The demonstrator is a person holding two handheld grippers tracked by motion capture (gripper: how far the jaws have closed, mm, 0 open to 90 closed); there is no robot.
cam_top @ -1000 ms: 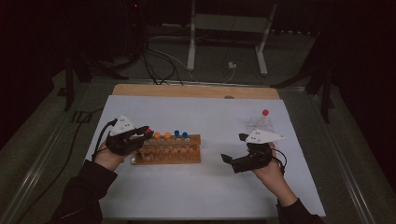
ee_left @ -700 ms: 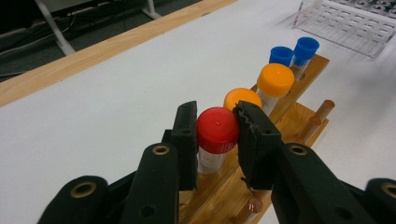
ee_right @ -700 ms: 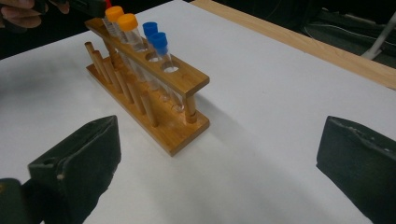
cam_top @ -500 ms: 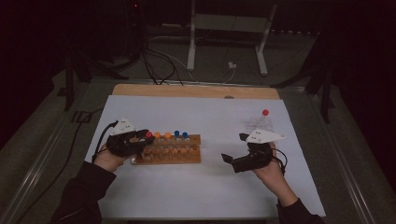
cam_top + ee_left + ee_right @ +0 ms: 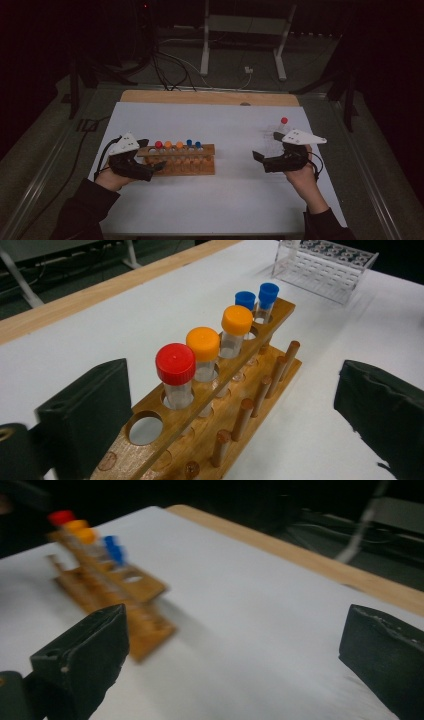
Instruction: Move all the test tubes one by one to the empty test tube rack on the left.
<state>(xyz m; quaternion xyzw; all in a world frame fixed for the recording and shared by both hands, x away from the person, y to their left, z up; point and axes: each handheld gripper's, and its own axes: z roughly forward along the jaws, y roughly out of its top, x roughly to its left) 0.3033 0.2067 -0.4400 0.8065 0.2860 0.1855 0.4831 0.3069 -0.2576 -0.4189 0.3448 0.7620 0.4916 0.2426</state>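
my left gripper (image 5: pixel 150 167) sits at the left end of the wooden rack (image 5: pixel 176 159), lower left of the high view, and its jaws have just been opening; they now stand wide with nothing pressed between them, the rack's end lying in the gap. the red-capped tube (image 5: pixel 175 374) stands upright in its hole, just past one empty hole (image 5: pixel 145 428) nearest me, so i judge that placing done. behind it, toward the upper right of the left gripper view, stand two orange-capped tubes (image 5: pixel 203 359) and two blue-capped tubes (image 5: pixel 268 299). one more red-capped tube (image 5: pixel 282 125) waits in the clear rack (image 5: pixel 325 269) at the right of the high view, likely left to move. my right gripper (image 5: pixel 259 159) hangs over the white sheet (image 5: pixel 230 200) there, jaws spread wide and empty. the tubes look clear-walled with plain screw caps.
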